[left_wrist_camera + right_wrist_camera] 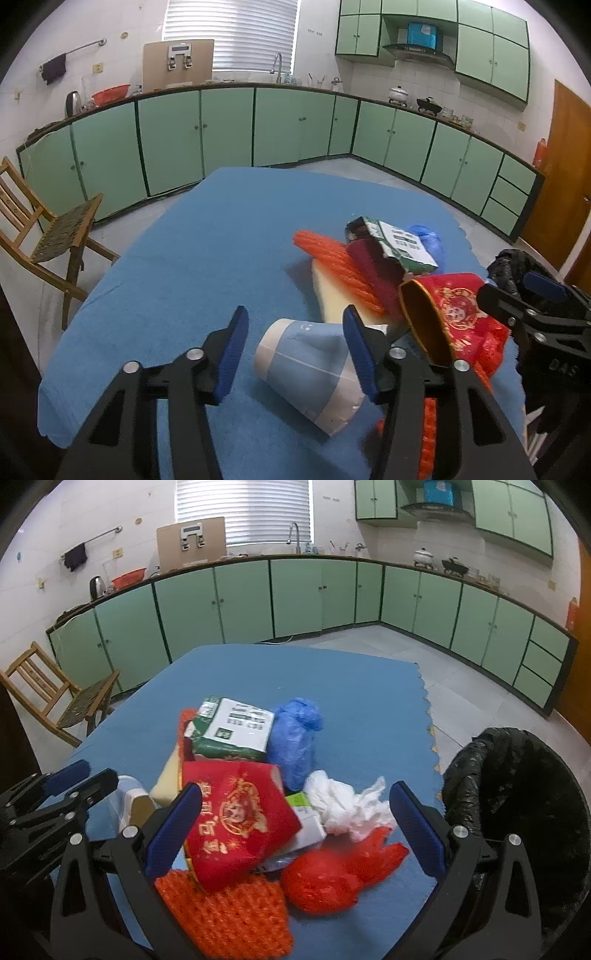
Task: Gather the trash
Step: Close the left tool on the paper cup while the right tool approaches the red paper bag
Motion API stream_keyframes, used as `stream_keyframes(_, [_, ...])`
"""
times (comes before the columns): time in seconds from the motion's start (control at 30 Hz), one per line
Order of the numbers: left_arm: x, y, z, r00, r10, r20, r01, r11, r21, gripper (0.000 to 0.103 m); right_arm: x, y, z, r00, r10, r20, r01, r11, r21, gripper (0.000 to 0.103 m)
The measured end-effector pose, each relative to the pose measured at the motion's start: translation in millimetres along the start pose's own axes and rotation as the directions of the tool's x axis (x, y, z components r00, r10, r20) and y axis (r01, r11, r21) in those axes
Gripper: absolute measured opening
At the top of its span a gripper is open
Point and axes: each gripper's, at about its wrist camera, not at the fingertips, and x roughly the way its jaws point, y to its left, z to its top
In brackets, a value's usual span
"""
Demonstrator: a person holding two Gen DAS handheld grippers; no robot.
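Left gripper (295, 354) spread wide around toppled paper cup (310, 373) on blue tablecloth (184, 258); right gripper (295, 834) spread above trash pile: red packet (236, 819), red bag (332, 878), white tissue (343, 808); black-lined bin (517, 812) beside table

On the blue cloth-covered table (362, 701) lie one blue-and-white paper cup (314, 373) on its side, one green-and-white cardboard carton (232, 731), one red gift box with gold print (236, 819), one crumpled blue plastic bag (295, 738), one crumpled white plastic bag (343, 808), one red plastic bag (332, 878), and one orange foam net (229, 912). One black-lined trash bin (524, 805) stands beside the table. One wooden chair (48, 229) stands near the cabinets.
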Motion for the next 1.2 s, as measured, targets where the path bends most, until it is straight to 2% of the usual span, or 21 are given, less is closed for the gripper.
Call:
stream_keyframes(0.07, [-2,-5,-2,1.0,-0.005,-0.002,0.005,1.0,0.016,0.072,-1,-4,-2,1.0,-0.008,-0.001,0.008,1.0,0.004,0.098])
stream_keyframes(0.17, [-1,-13,-8,1.0,-0.005,-0.011,0.006,0.999,0.047,0.082,-3,-7,-5,1.0,-0.015,-0.002,0.015,1.0,0.011,0.098])
stream_keyframes(0.33, [5,-22,-17,1.0,-0.003,-0.024,0.005,0.996,0.089,0.091,-2,-10,-7,1.0,-0.023,-0.007,0.024,1.0,0.014,0.098])
stream_keyframes(0.5, [19,-20,-21,0.999,0.012,-0.047,-0.008,0.995,0.097,0.092,-1,-11,-7,1.0,-0.027,-0.009,0.027,1.0,0.01,0.098])
stream_keyframes(0.6, [29,-14,-21,0.997,-0.012,-0.073,0.017,0.997,0.076,0.092,1,-10,-7,0.999,-0.029,-0.014,0.029,1.0,0.01,0.098])
stream_keyframes(0.67, [34,-12,-23,0.995,-0.038,-0.094,0.045,0.997,0.07,0.088,2,-9,-6,0.999,-0.029,-0.018,0.029,1.0,0.009,0.098])
stream_keyframes(0.73, [35,-12,-24,0.993,-0.049,-0.105,0.056,0.996,0.066,0.077,3,-8,-5,0.999,-0.029,-0.018,0.029,1.0,0.002,0.098])
stream_keyframes(0.87, [31,-8,-24,0.992,-0.076,-0.104,0.081,0.996,0.047,0.077,4,-5,-4,0.999,-0.027,-0.021,0.027,1.0,-0.005,0.098])
stream_keyframes(1.03, [21,-2,-16,0.996,-0.059,-0.064,0.061,0.997,0.04,0.076,5,1,-2,1.0,-0.016,-0.019,0.016,1.0,-0.013,0.098])
stream_keyframes(1.2, [15,9,-6,0.999,0.037,-0.018,-0.036,0.998,0.05,0.076,8,12,0,1.0,0.018,-0.009,-0.018,0.999,-0.027,0.098])
